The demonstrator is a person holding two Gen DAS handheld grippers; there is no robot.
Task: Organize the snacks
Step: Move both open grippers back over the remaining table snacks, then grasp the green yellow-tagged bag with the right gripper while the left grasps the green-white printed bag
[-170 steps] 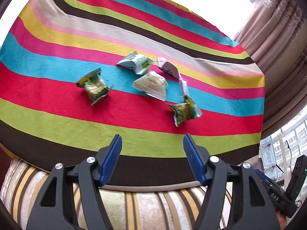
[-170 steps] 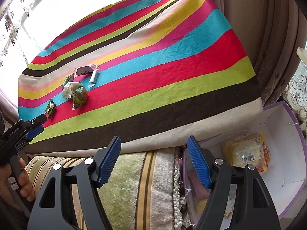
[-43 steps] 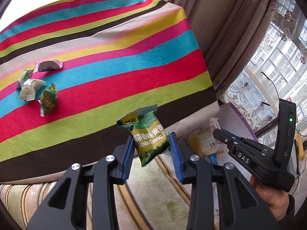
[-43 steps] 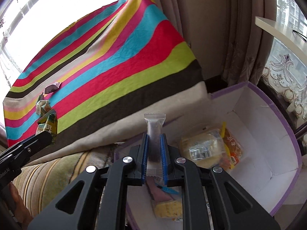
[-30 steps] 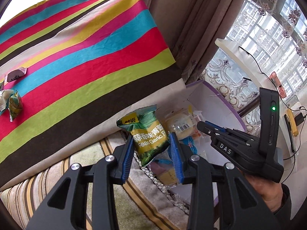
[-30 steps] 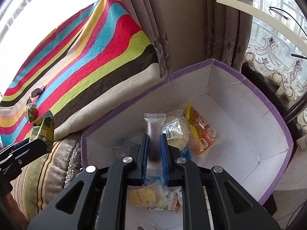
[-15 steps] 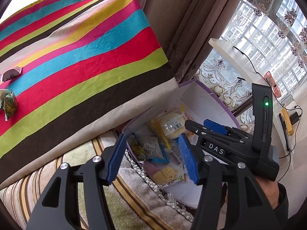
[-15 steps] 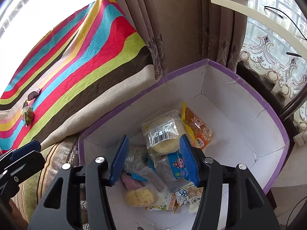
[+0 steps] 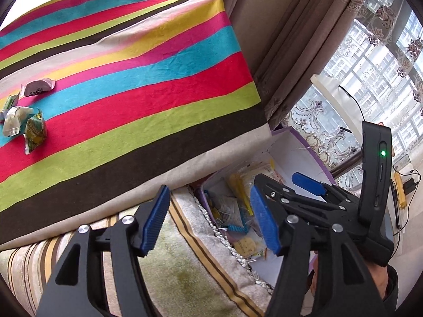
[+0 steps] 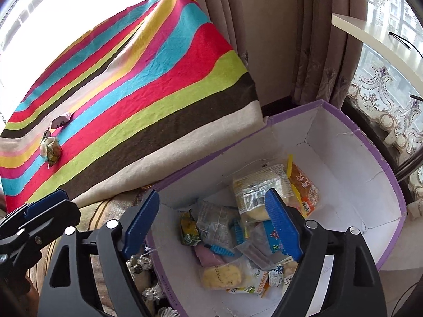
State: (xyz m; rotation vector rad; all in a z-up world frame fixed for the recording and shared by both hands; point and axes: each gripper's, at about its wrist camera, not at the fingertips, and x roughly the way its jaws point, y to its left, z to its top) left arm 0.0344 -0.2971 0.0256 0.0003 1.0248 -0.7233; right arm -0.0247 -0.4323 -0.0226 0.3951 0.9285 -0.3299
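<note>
Both your tools, left tool [image 9: 208, 219] and right tool [image 10: 214, 224], gape empty, having just opened over the box [image 10: 370, 142]; remaining snacks [image 9: 34, 132] lie at ten o'clock on the tabletop [image 9: 148, 84], nearer your left.

A white box [image 10: 343, 142] with a purple rim is seen beside the worktop [image 10: 148, 84], holding a heap of snack packets [image 10: 238, 227], among them a green garlic-pea packet [image 10: 189, 228]. Three or four packets [image 9: 25, 121] are left clustered on the striped cloth, a green one [image 9: 34, 132] nearest.
</note>
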